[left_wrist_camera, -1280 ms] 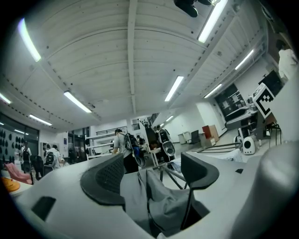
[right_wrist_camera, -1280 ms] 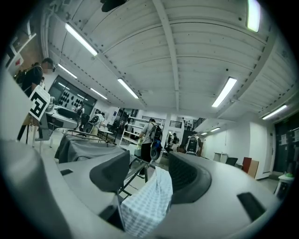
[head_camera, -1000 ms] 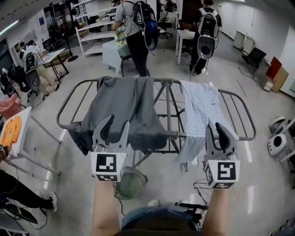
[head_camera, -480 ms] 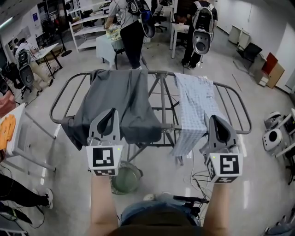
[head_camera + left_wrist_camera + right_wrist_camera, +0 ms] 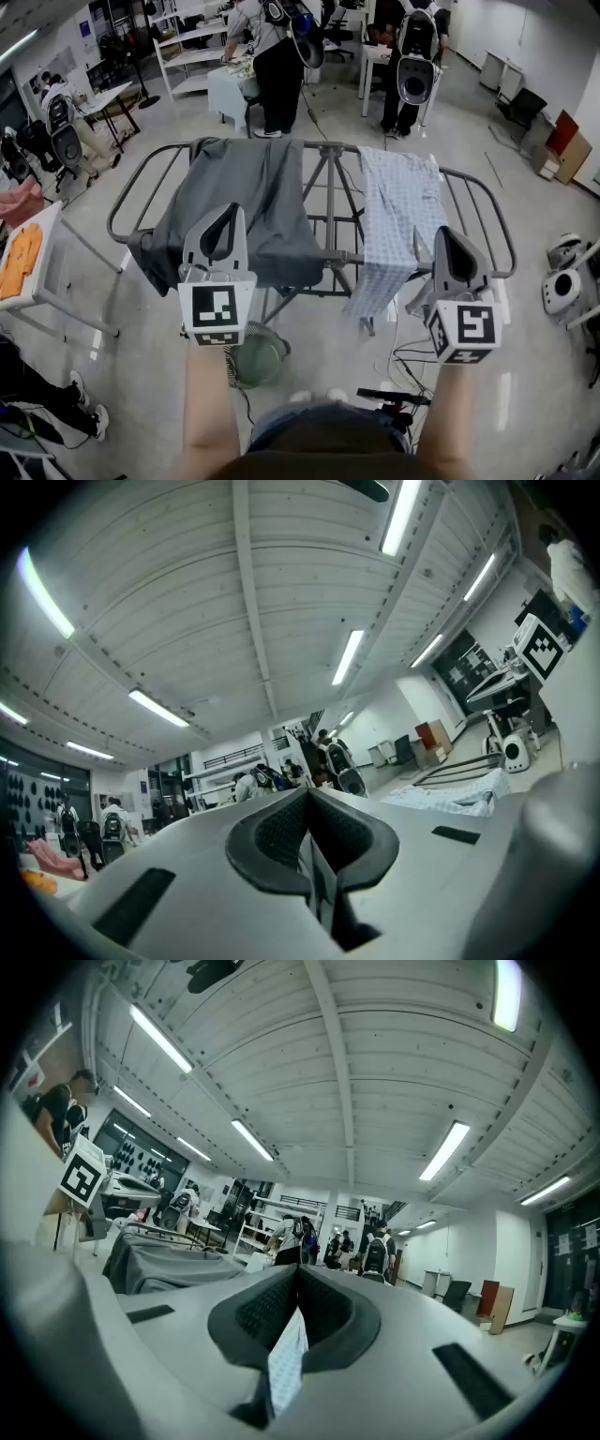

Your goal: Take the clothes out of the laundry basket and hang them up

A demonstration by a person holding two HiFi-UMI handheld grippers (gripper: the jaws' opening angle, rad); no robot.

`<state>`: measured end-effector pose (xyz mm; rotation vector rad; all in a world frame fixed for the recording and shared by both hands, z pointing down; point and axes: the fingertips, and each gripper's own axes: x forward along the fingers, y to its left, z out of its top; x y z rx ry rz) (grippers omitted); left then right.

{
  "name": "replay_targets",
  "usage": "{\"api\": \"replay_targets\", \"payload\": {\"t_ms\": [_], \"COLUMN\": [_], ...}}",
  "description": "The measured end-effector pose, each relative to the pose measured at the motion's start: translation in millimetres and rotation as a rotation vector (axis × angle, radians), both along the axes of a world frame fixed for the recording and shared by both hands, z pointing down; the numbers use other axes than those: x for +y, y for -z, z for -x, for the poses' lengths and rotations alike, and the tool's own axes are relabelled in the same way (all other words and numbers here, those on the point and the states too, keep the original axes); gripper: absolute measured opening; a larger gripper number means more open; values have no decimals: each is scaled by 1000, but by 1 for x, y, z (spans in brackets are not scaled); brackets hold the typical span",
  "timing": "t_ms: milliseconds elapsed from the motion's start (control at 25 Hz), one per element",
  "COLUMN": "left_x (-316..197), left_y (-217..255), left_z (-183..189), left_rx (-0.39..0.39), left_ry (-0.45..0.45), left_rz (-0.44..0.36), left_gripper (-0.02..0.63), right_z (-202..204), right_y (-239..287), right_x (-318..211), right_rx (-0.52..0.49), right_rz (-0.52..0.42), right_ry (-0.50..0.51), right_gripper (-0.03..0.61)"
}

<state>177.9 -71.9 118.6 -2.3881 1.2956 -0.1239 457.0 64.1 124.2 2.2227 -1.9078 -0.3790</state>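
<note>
Here at the far left, a white table [image 5: 49, 239] is standing close to the rounded end rail of the rack [image 5: 330, 150], leaving only a narrow gap. The grey cloth [image 5: 244, 202] is hanging over the rack's left half, its near hem drooping past the front rail. The left gripper [image 5: 234, 212] is hovering in front of that hem with its jaws closed. Its own view is showing a thin grey strip pinched between the pads, which the head view is hiding. Below it, the basket [image 5: 258, 361] is sitting on the floor [image 5: 534, 375] under the rack's near edge, by the person's feet.

The checked cloth [image 5: 398, 211] is hanging over the right half. The right gripper [image 5: 441, 234] is at its near right edge, jaws closed on a checked strip that is showing plainly only in the right gripper view. Cables [image 5: 408, 361] are lying on the floor beneath. Past the right end rail, a wide stretch of floor is running out toward white devices [image 5: 562, 286]. Only the gripper views are showing the ceiling lights [image 5: 248, 1138].
</note>
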Motion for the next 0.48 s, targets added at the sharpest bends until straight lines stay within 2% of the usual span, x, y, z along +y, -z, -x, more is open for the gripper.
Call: {"api": "replay_targets", "payload": {"t_ms": [480], "left_x": [2], "left_y": [4], "left_z": [-14], "left_rx": [-35], "left_ry": [52], "left_rz": [-12], "left_gripper": [3], "right_z": [-14], "right_y": [0], "right_x": [-11], "right_rx": [34], "right_rz": [23], "right_ry": [35], "right_gripper": [0]}}
